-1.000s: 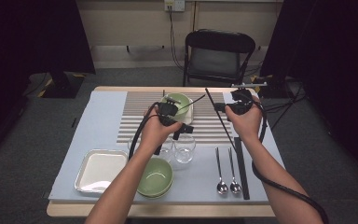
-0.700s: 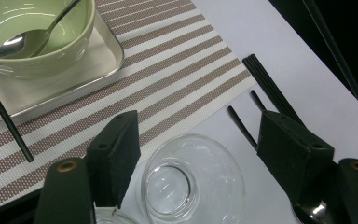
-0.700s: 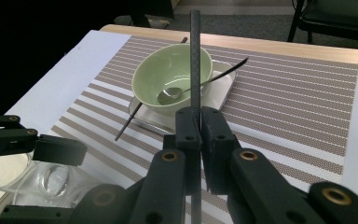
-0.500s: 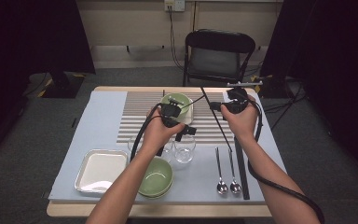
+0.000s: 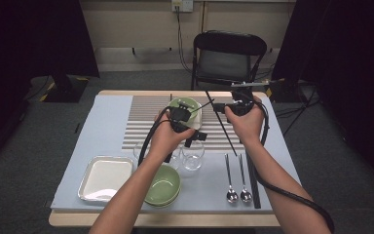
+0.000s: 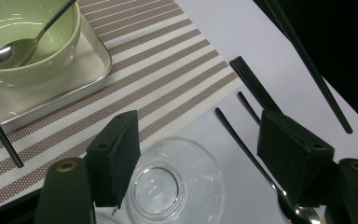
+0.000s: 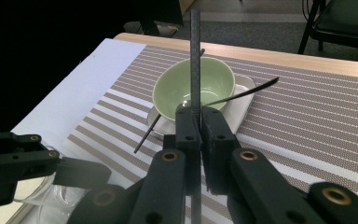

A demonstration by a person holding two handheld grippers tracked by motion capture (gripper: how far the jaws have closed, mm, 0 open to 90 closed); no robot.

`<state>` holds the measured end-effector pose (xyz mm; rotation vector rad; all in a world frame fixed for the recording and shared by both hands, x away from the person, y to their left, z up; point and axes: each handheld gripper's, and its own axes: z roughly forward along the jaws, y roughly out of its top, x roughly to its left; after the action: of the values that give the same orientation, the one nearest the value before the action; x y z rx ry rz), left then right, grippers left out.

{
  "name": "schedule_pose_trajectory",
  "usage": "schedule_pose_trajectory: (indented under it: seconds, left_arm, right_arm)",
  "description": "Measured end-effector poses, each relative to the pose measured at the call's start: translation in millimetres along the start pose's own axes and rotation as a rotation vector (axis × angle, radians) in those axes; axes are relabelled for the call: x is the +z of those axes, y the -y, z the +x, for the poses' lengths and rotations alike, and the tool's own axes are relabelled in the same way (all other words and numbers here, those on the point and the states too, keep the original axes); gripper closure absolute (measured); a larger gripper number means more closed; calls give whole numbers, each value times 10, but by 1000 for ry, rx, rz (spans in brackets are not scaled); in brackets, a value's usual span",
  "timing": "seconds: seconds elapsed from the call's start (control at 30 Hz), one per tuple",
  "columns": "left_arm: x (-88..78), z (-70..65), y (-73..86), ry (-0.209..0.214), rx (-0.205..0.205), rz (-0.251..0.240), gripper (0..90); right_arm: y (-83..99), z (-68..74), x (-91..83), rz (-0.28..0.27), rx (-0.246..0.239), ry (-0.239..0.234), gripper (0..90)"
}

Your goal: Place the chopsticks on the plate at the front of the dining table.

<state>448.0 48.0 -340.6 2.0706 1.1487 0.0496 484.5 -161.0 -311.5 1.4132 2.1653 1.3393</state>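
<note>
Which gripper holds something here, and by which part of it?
The right gripper is shut on a black chopstick, clamped partway along its shaft. The left gripper is open above a glass, holding nothing.

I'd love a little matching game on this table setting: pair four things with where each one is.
Things:
1. chopstick
2. spoon
3. glass
4. white tray

Places:
A. inside the green bowl
B. near left corner of the table
C. clamped in the right gripper
D. below the open left gripper

Pairs: 1-C, 2-A, 3-D, 4-B
</note>
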Motion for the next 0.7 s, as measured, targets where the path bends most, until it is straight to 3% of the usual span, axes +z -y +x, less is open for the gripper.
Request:
schedule_pose_trajectory:
  seconds: [0.13,0.33,0.7]
  left_arm:
    - [-10,-24,-5,4,-8,-2,300]
    - [-49,-84,6,21,23,7,285]
    - [-33,-171,13,33,44,18,259]
  right_arm:
    - [-25,64,16,-3,-7,-8,867]
    - [-33,153,58,-10,-17,-19,867]
    - [-44,223,96,-13,-4,-29,866]
